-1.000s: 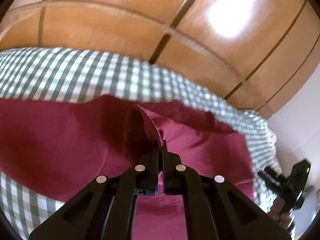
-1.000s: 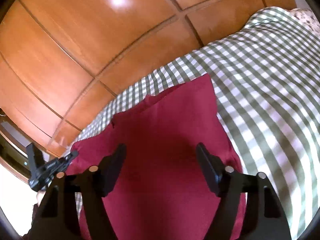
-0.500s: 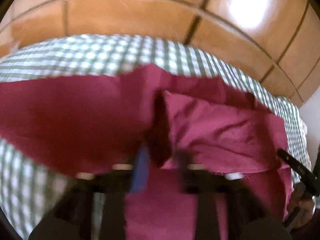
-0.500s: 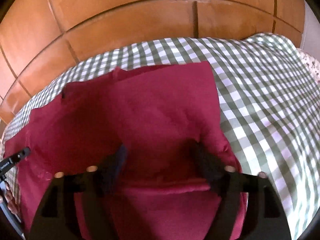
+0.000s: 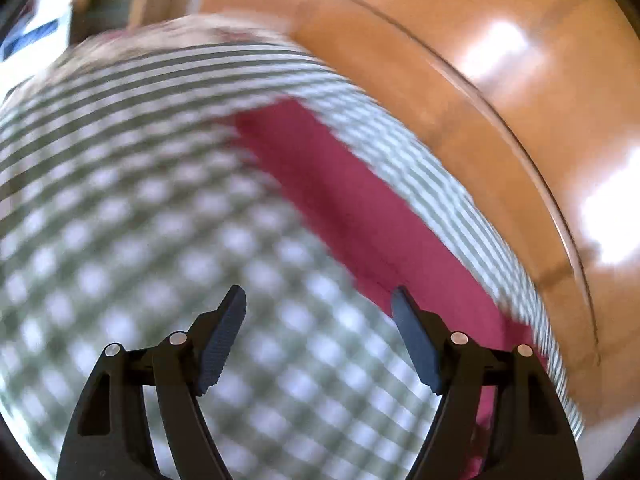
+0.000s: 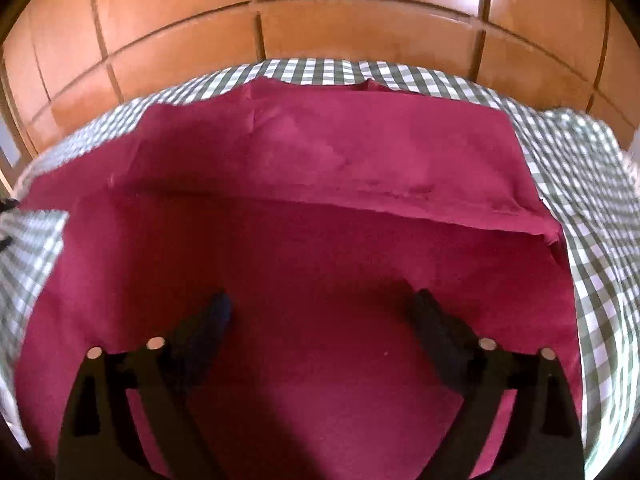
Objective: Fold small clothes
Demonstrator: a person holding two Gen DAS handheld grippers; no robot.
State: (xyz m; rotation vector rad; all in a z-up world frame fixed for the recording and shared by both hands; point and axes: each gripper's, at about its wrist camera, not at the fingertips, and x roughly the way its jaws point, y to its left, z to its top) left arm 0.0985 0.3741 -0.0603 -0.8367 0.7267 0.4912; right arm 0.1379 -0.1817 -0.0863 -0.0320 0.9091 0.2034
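Observation:
A dark red garment (image 6: 320, 184) lies spread on a green-and-white checked cloth (image 6: 592, 184), with its far part folded over toward me along a raw edge. My right gripper (image 6: 324, 312) is open and empty, low over the garment's near part. My left gripper (image 5: 318, 312) is open and empty over bare checked cloth (image 5: 140, 220). In the blurred left wrist view the garment (image 5: 352, 208) shows as a red strip ahead and to the right of the left fingers.
A glossy brown panelled wooden wall (image 6: 320, 20) stands right behind the checked surface; it also shows in the left wrist view (image 5: 500, 80). A bright blurred area lies at the far left of the left wrist view.
My left gripper has opened, let go of the red fabric fold and swung left off the garment. The fold now lies flat. My right gripper stays open and has turned to face the garment squarely.

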